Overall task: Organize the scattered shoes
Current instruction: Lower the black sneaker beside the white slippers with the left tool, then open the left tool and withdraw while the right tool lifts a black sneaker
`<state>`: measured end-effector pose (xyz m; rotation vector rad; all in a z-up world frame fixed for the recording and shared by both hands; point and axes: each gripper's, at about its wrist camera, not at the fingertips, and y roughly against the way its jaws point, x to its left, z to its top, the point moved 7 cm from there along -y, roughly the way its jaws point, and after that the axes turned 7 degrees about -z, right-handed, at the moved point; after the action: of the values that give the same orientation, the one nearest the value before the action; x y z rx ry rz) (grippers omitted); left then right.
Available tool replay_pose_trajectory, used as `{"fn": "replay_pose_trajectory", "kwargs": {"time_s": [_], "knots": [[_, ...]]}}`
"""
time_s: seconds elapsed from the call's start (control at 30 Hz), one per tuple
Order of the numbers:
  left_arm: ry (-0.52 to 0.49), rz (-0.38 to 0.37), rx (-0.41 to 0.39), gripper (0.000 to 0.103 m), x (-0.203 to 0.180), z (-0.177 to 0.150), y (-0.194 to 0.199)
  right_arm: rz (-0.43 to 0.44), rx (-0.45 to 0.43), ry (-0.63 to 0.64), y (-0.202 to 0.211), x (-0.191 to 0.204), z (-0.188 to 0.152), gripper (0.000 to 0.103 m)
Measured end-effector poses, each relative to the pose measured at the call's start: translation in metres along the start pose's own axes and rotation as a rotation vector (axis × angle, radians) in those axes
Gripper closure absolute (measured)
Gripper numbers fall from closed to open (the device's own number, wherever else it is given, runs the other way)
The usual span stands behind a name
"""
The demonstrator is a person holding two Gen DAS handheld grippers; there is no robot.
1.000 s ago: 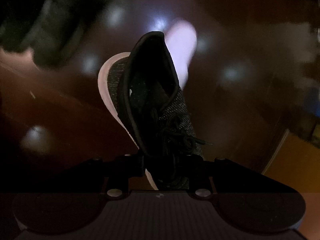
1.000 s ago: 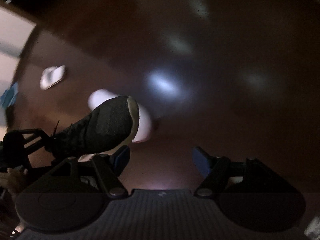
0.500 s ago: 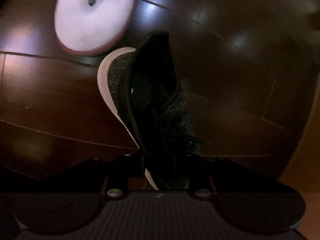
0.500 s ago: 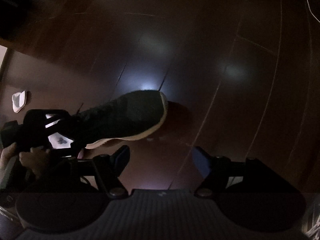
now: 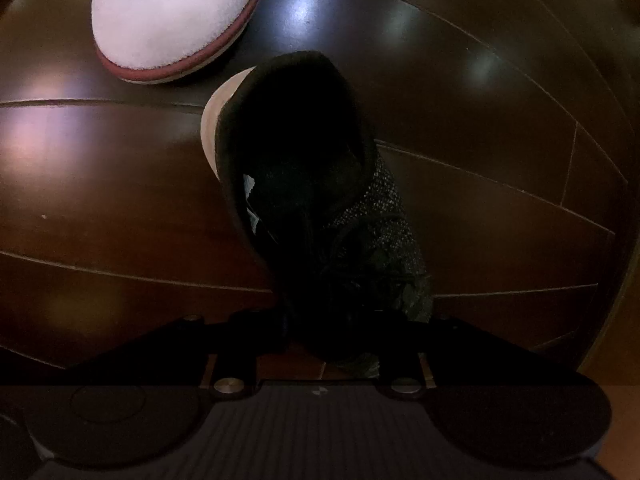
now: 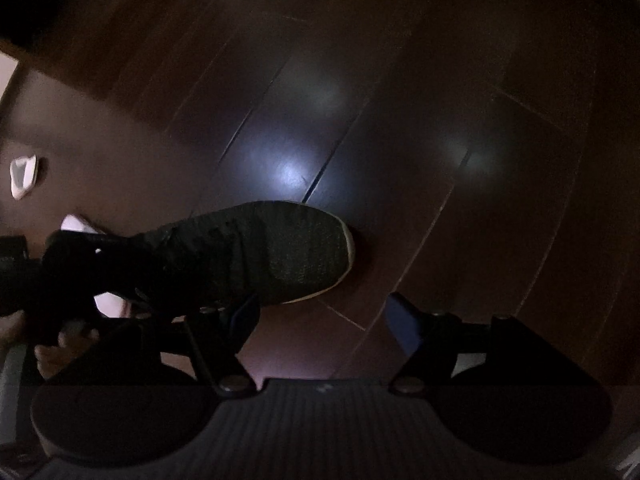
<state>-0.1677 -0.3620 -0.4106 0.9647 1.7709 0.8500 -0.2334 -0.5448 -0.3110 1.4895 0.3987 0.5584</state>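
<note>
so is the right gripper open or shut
Open. The right gripper has its blue fingers spread wide with only floor between them; the sneaker is in the left gripper.

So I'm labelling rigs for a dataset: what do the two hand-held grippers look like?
Both have a ribbed grey body, two round black side housings and black finger arms on silver pivot screws. The right hand-held gripper has blue finger pads; the left hand-held gripper is too dark to tell pad colour.

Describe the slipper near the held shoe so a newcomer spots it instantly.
On the dark wooden floor, look beyond the heel of the black knit sneaker clamped in the left tongs. The slipper lies there: fluffy, white, edged in dark red, the only pale footwear nearby.
</note>
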Motion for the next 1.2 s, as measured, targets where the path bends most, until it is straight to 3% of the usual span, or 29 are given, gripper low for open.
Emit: {"fn": "replay_pose_trajectory", "kwargs": {"time_s": [0.2,0.3,0.37,0.43,0.53,0.7,0.97,1.2], "knots": [[-0.056,-0.029,0.014,0.056,0.009,-0.010,0.012,-0.034,-0.003,0.148,-0.006,0.021,-0.001,0.030],[-0.115,-0.018,-0.013,0.044,0.022,-0.023,0.028,-0.052,-0.012,0.266,-0.012,0.042,0.004,0.030],[-0.141,-0.010,-0.038,0.026,0.033,-0.023,0.042,-0.068,-0.026,0.394,-0.018,0.064,0.007,0.031],[-0.172,0.000,-0.059,0.022,0.042,-0.021,0.053,-0.076,-0.040,0.496,-0.021,0.077,0.005,0.031],[-0.232,0.041,-0.100,0.021,0.067,-0.011,0.073,-0.077,-0.062,0.635,-0.030,0.096,0.005,0.031],[-0.222,0.064,-0.152,0.020,0.099,0.011,0.104,-0.063,-0.077,0.832,-0.052,0.104,-0.002,0.029],[-0.187,0.200,-0.200,0.020,0.129,0.012,0.161,-0.066,-0.112,1.139,-0.078,0.126,-0.006,0.015],[-0.197,0.243,-0.164,0.019,0.154,-0.005,0.157,-0.026,-0.051,1.305,-0.082,0.140,-0.018,0.015]]}}
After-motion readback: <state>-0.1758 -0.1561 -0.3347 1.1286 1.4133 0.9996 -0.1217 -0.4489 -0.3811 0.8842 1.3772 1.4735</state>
